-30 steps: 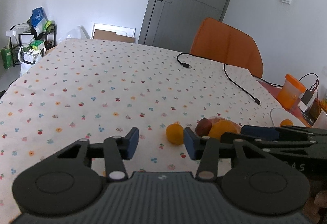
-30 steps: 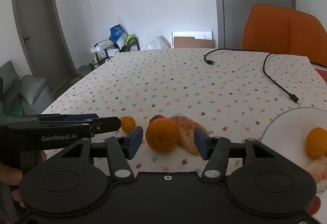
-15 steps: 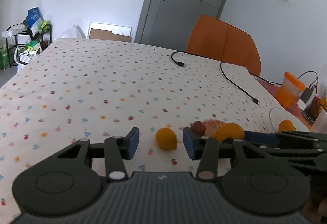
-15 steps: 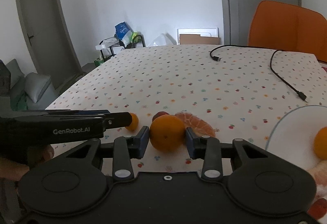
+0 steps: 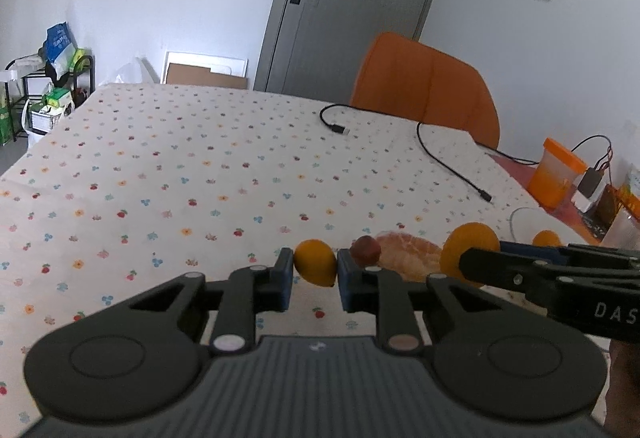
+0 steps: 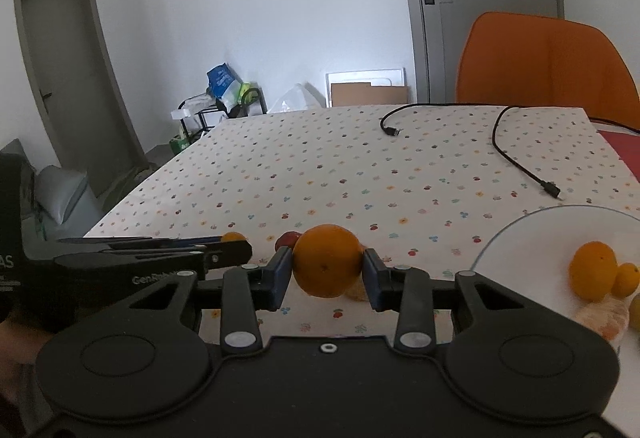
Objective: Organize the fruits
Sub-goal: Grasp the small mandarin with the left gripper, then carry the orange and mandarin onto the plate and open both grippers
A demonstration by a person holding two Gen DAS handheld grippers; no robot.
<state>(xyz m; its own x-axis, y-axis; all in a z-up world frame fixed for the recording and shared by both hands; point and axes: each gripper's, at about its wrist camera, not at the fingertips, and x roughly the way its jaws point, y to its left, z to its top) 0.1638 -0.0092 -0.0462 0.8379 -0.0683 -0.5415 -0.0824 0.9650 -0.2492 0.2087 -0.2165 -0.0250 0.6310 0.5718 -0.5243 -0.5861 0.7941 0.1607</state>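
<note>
Black tool (image 5: 314, 278) with 2 blue pads (image 5: 285, 274).

My right hand-held gripper (image 6: 327, 272) fills the bottom of the frame, its blue pads pressed against both sides of a large orange (image 6: 327, 260) at centre. Behind that orange I see a small red fruit (image 6: 289, 239) and, low at its right, a bit of peeled citrus (image 6: 357, 291). At middle left my left hand-held gripper (image 6: 236, 244) reaches in over the floral-clothed bench (image 6: 360, 166), with a small orange fruit (image 6: 233, 237) at its tip. At lower right a white plate (image 6: 532, 234) carries two oranges (image 6: 593, 270) and peeled segments. A black cable (image 6: 516, 158) lies towards the upper right.
</note>
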